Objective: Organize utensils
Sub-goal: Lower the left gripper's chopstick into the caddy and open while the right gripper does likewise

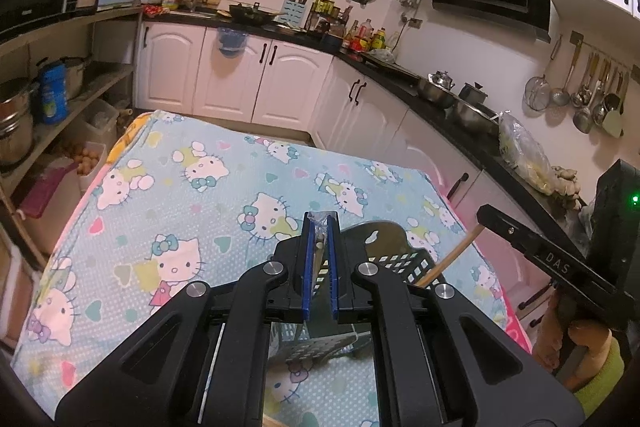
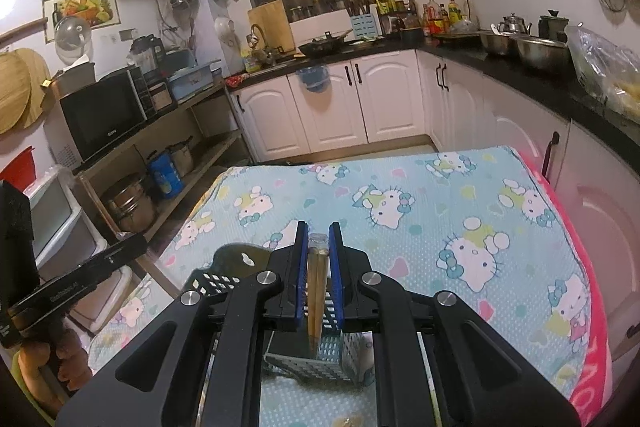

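A black perforated utensil holder (image 1: 416, 261) stands on the table under both grippers. In the left wrist view my left gripper (image 1: 320, 217) is shut on a thin pale utensil (image 1: 319, 253) seen edge-on, its top wrapped in clear film. My right gripper (image 1: 492, 219) comes in from the right with wooden chopsticks (image 1: 452, 257) slanting down into the holder. In the right wrist view my right gripper (image 2: 319, 227) is shut on the pair of chopsticks (image 2: 315, 299), tips down inside the holder (image 2: 332, 347). The left gripper (image 2: 128, 245) shows at the left edge, a hand below it.
A cartoon-cat print cloth (image 1: 180, 187) covers the table (image 2: 460, 195). A black counter (image 1: 452, 107) with steel bowls and a plastic bag (image 1: 524, 155) runs along the right. Shelves (image 2: 132, 147) with pots and a microwave stand left. White cabinets (image 2: 340, 107) are behind.
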Demonstrator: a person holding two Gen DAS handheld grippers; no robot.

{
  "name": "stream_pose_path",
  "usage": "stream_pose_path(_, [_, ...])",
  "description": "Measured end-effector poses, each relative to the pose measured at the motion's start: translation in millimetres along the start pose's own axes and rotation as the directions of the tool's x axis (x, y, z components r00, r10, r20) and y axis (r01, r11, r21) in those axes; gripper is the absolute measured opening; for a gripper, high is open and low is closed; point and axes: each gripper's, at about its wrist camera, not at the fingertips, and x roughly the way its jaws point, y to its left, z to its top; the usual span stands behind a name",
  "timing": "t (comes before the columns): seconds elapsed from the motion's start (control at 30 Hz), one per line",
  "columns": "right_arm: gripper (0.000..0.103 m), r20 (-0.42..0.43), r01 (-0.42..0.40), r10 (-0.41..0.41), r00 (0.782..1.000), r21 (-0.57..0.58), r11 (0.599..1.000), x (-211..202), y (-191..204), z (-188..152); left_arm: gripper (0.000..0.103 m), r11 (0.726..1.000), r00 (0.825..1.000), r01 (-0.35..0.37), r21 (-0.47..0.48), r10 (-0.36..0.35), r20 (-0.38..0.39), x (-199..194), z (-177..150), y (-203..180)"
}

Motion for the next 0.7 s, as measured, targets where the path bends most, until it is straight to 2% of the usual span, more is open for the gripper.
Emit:
stream_pose_path(0.17, [0.011, 0.001, 0.008, -0.008, 1.0, 0.003, 1.0, -3.3, -1.7, -3.5, 0.002, 1.0, 1.0, -0.005, -0.001, 0.005, 0.001, -3.2, -1.6, 1.5])
stream_pose_path(0.4, [0.011, -0.003, 0.025, -0.025, 1.0, 0.0, 1.0, -7.1, -2.2, -7.4, 0.013, 1.0, 1.0, -0.023, -0.002, 0.023, 0.001, -10.9, -8.0, 7.1])
stream_pose_path(0.47, [0.014, -0.007, 0.028, -0.028, 1.0, 0.005, 1.0, -8.5, -3.0, -7.8, 0.016, 1.0, 1.0, -0.027, -0.007, 0.027, -0.001, -12.9, -9.6, 9.4])
stream_pose_path(0.53, [0.026, -0.005, 0.034, -0.034, 0.999, 0.012, 0.999, -10.8, -5.2, -9.1, 0.017, 0.999, 0.999, -0.034, -0.011, 0.034, -0.004, -14.9, -11.2, 11.1])
stream_pose_path(0.63, [0.028, -0.002, 0.037, -0.037, 0.999, 0.015, 0.999, -15.1, -7.8, -11.2, 0.022, 0.999, 0.999, -0.046, -0.016, 0.045, -0.009, -17.3, -13.3, 13.7])
stream_pose_path(0.7, [0.029, -0.001, 0.037, -0.037, 0.999, 0.015, 0.999, -16.2, -8.1, -11.5, 0.028, 0.999, 0.999, -0.049, -0.024, 0.049, -0.01, -19.0, -14.8, 15.8])
